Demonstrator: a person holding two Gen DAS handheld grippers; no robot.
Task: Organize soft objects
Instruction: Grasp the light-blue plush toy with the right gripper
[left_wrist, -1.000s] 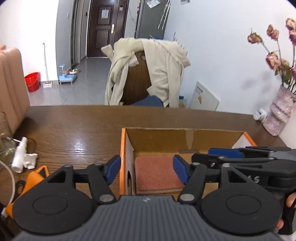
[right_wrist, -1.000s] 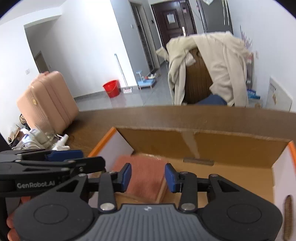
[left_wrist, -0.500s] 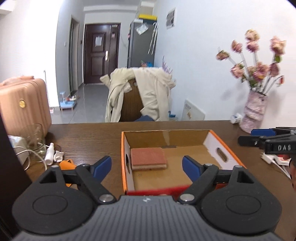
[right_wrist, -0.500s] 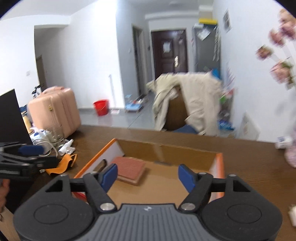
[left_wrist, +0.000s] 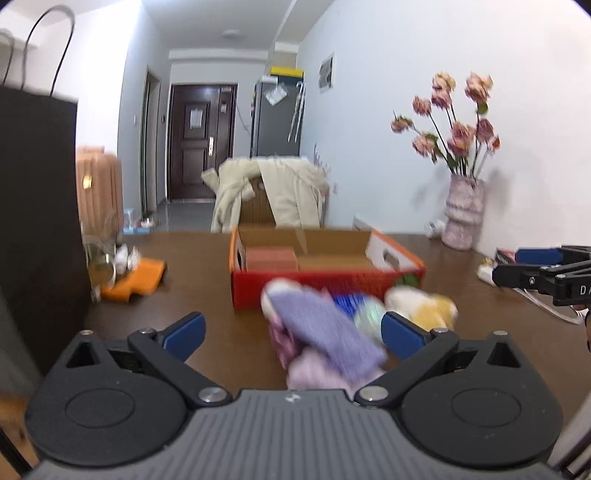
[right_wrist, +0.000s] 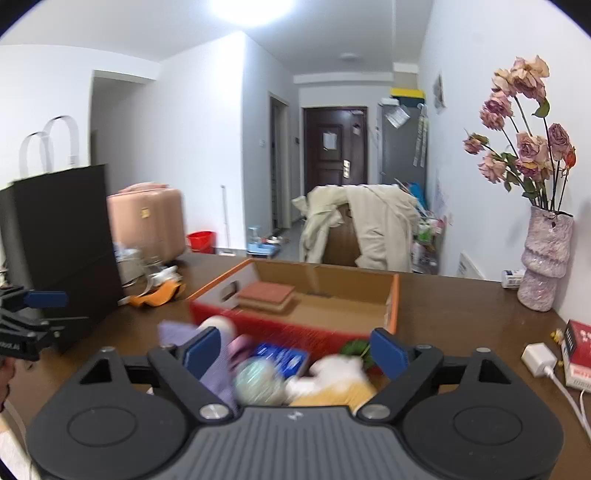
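A heap of soft things lies on the brown table in front of the red and orange box (left_wrist: 325, 286): a purple cloth (left_wrist: 325, 332) on a pink one (left_wrist: 314, 373), a pale green ball (right_wrist: 258, 380), a blue pack (right_wrist: 282, 356) and a white and yellow plush (right_wrist: 332, 380). A folded reddish cloth (left_wrist: 271, 258) lies inside the box at its left. My left gripper (left_wrist: 293, 330) hangs low over the purple cloth, its jaws opening, touching nothing. My right gripper (right_wrist: 295, 352) hangs over the ball and plush, jaws opening too, nothing pressed between them.
A tall black paper bag (left_wrist: 37, 221) stands at the table's left, with a glass (left_wrist: 99, 258) and an orange cloth (left_wrist: 136, 277) beside it. A vase of flowers (right_wrist: 546, 258), a white charger (right_wrist: 539, 358) and a red box (right_wrist: 580, 347) are at the right.
Both grippers have drawn back from inside the box toward the table's near side and spread their jaws wide. The heap of soft things has come into view in front of the box.
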